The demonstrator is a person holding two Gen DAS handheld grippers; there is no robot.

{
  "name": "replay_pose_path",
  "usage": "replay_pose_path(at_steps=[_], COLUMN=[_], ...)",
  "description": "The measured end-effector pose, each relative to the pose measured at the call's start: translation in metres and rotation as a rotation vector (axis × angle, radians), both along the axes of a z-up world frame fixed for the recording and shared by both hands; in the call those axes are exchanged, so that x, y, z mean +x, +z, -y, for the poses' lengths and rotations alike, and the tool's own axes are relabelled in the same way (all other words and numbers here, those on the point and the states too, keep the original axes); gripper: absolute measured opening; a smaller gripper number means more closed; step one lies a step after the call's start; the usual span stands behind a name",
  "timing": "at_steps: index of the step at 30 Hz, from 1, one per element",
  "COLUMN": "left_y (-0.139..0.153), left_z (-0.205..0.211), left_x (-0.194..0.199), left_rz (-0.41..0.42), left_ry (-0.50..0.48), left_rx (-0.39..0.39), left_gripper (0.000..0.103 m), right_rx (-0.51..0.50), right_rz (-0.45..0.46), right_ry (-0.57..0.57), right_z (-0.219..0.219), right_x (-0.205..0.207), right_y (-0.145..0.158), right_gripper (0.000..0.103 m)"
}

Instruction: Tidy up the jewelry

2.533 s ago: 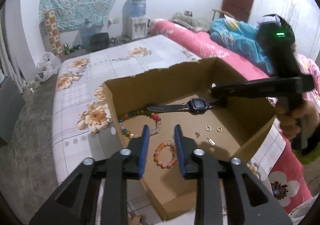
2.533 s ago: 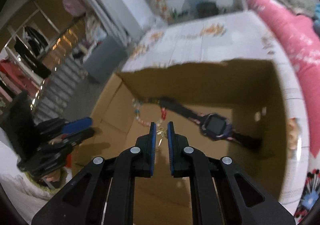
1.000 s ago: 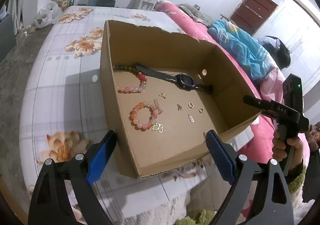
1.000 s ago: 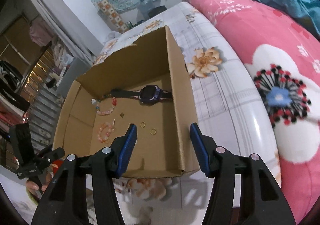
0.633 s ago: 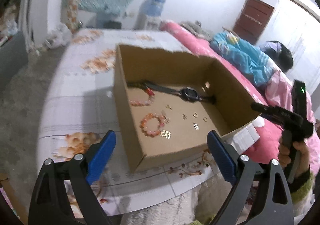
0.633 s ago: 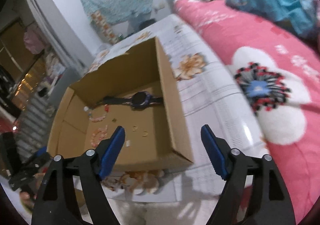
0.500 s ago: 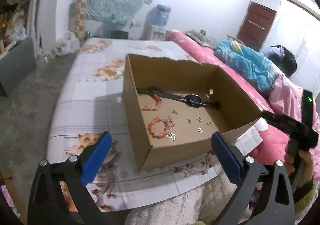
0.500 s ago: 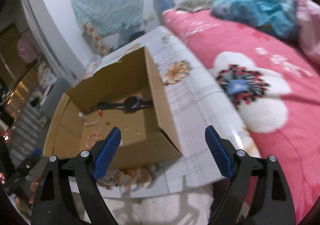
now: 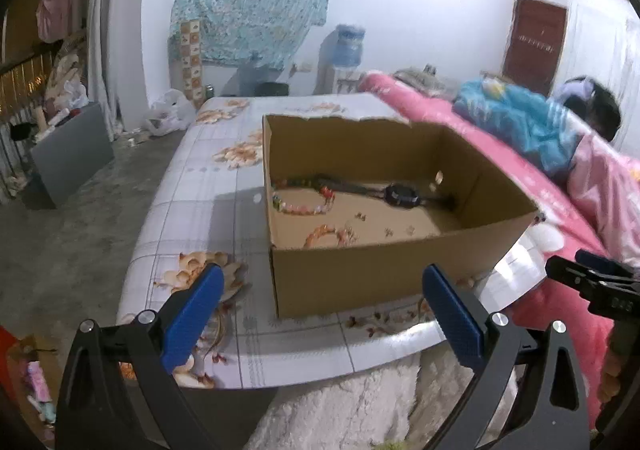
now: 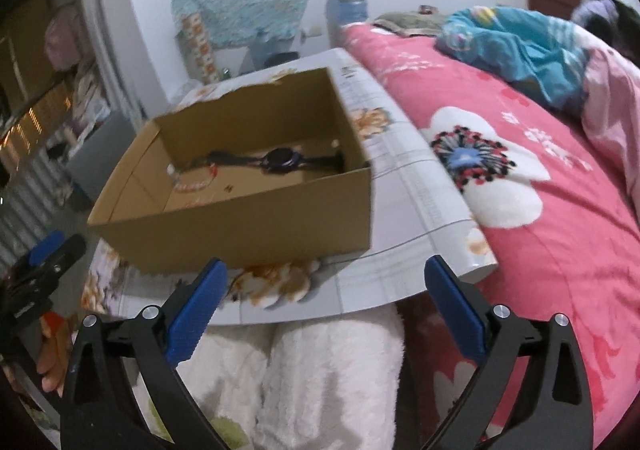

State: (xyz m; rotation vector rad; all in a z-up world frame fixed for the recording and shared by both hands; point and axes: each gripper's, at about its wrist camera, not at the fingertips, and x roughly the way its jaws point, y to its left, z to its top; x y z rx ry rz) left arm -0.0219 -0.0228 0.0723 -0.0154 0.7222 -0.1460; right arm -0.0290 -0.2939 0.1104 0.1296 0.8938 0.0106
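An open cardboard box [image 9: 360, 278] stands on a floral-topped table [image 9: 200, 186]. On its floor lie a dark watch [image 9: 400, 194], a multicoloured bead bracelet [image 9: 304, 206], an orange bead bracelet [image 9: 324, 232] and small gold pieces [image 9: 390, 231]. My left gripper [image 9: 320, 274] is open and empty, hanging short of the box's near wall. My right gripper [image 10: 326, 268] is off the near right corner of the box [image 10: 240, 234], and its jaws are opening with nothing between them. The watch [image 10: 282, 160] shows over the wall. Each gripper appears at the edge of the other's view.
A pink floral blanket [image 10: 540, 154] covers a bed right of the table, with a person [image 9: 592, 114] lying at its far end. White fluffy fabric [image 10: 320, 370] lies below the table's near edge. A grey box [image 9: 68, 146] sits on the concrete floor at left.
Both grippers have drawn back out of the box and away from it. Their jaws have spread wide, the right one later. The jewelry stays on the box floor.
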Motion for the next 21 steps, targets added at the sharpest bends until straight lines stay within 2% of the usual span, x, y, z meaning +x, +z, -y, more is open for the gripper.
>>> replay_pose_path(at_steps=[7, 21], left_y=[-0.004, -0.013], left_z=[0.022, 0.039], left_x=[0.006, 0.021], left_rz=[-0.046, -0.148], left_ry=[0.027, 0.091], left_rx=[0.103, 0.109], left_gripper=[0.097, 0.097], right_rx=[-0.039, -0.057], right_rz=[-0.033, -0.082], right_ry=[0.038, 0.025], right_z=[-0.021, -0.028], right_x=[0.006, 0.016], right_y=[-0.009, -0.018], right_gripper=[0.095, 0.095])
